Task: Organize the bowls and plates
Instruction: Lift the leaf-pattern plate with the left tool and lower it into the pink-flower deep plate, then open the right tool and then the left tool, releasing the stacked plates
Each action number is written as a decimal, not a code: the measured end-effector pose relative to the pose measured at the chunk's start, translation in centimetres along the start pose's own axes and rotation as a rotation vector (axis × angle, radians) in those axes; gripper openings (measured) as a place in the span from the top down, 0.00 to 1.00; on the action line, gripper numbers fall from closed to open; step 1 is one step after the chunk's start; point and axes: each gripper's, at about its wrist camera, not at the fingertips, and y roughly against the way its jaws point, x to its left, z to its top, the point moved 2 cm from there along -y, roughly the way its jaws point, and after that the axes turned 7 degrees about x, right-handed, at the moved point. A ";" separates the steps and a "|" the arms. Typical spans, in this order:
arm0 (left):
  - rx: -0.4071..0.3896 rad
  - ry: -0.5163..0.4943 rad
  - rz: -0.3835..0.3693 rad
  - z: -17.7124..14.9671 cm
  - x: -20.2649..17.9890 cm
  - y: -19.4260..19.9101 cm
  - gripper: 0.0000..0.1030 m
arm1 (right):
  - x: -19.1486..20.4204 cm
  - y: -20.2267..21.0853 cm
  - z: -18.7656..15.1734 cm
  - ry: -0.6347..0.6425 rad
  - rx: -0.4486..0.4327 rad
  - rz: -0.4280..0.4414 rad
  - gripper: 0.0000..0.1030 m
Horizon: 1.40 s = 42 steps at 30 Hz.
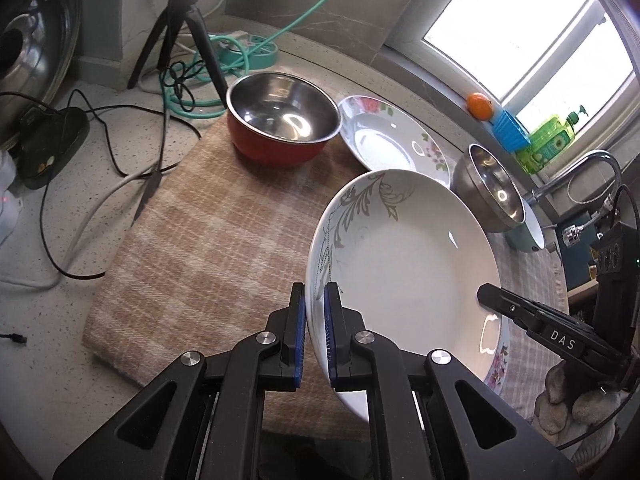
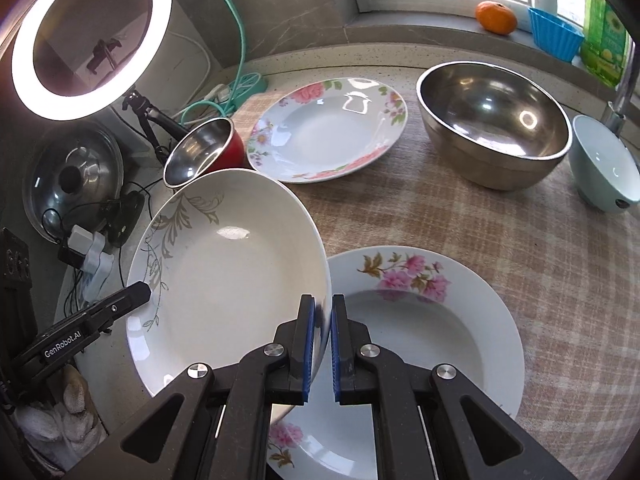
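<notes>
A white plate with a grey leaf pattern (image 1: pixel 400 260) (image 2: pixel 224 272) hangs tilted above the checked cloth (image 1: pixel 200 240) (image 2: pixel 520 240). My left gripper (image 1: pixel 316 292) (image 2: pixel 140 292) is shut on one side of its rim. On the opposite side of the rim my right gripper (image 2: pixel 322 304) (image 1: pixel 486 294) is shut. A pink-flowered plate (image 2: pixel 420 340) (image 1: pixel 498 364) lies just beneath. Farther back sit another flowered plate (image 1: pixel 384 136) (image 2: pixel 328 128), a red bowl with a steel inside (image 1: pixel 280 120) (image 2: pixel 204 148), a steel bowl (image 1: pixel 492 188) (image 2: pixel 492 124) and a pale blue bowl (image 2: pixel 604 168) (image 1: pixel 528 232).
A ring light (image 2: pixel 92 40) on a tripod (image 1: pixel 184 28), a pot lid (image 2: pixel 72 184) and tangled cables (image 1: pixel 100 152) crowd the counter's left side. An orange (image 2: pixel 496 16), a blue cup (image 2: pixel 554 38) and a green bottle (image 1: pixel 552 140) stand on the sill. A faucet (image 1: pixel 576 176) is at the right.
</notes>
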 end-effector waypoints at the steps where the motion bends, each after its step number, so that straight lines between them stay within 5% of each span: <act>1: 0.007 -0.008 -0.004 -0.1 -0.4 -0.3 0.93 | -0.5 0.1 -0.3 -0.011 0.002 -0.002 0.93; 17: 0.099 -0.147 -0.052 -1.7 -6.3 -3.3 0.93 | -7.0 2.6 -4.9 -0.160 -0.017 -0.067 0.93; 42: 0.155 -0.200 -0.042 -3.3 -8.4 -5.2 0.93 | -10.0 2.3 -7.4 -0.211 0.010 -0.116 0.93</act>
